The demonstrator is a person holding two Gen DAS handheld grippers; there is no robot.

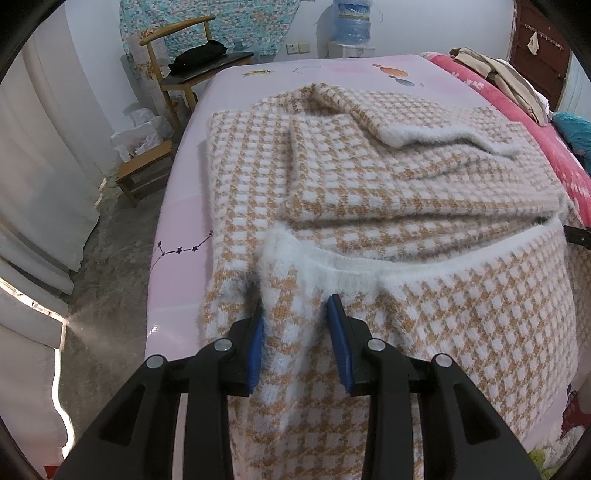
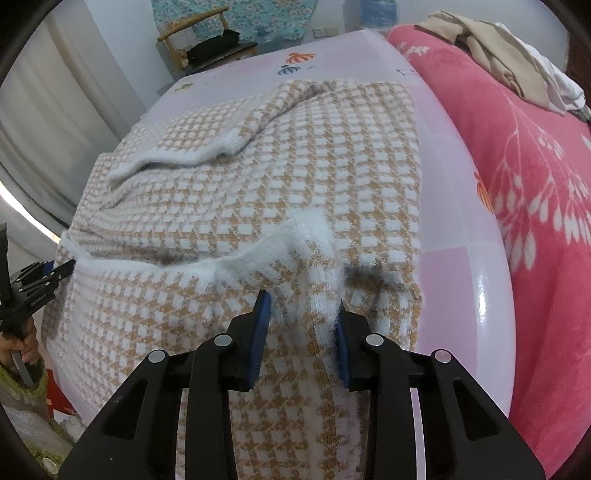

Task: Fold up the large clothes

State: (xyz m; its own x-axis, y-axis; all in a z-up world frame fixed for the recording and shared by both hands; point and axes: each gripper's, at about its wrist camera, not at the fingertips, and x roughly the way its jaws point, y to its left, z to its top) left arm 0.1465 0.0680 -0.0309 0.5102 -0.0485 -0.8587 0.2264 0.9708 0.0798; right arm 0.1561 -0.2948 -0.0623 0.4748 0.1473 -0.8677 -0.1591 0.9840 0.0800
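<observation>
A large fuzzy sweater (image 1: 388, 177) in an orange-and-white check lies on a pink bed, with its sleeves folded across the body. Its white hem (image 1: 369, 264) hangs toward the bed's near edge. My left gripper (image 1: 297, 321) is shut on the hem's left corner, with cloth bunched between the blue pads (image 1: 338, 325). My right gripper (image 2: 303, 321) is shut on the hem's right corner of the sweater (image 2: 295, 177). The left gripper also shows at the left edge of the right wrist view (image 2: 55, 273).
The pink bed sheet (image 1: 184, 229) carries the sweater. A red floral blanket (image 2: 535, 184) with beige clothes (image 2: 491, 48) lies along the right. A wooden chair (image 1: 184, 55) and a low stool (image 1: 144, 170) stand left of the bed. A water jug (image 1: 351, 18) stands behind.
</observation>
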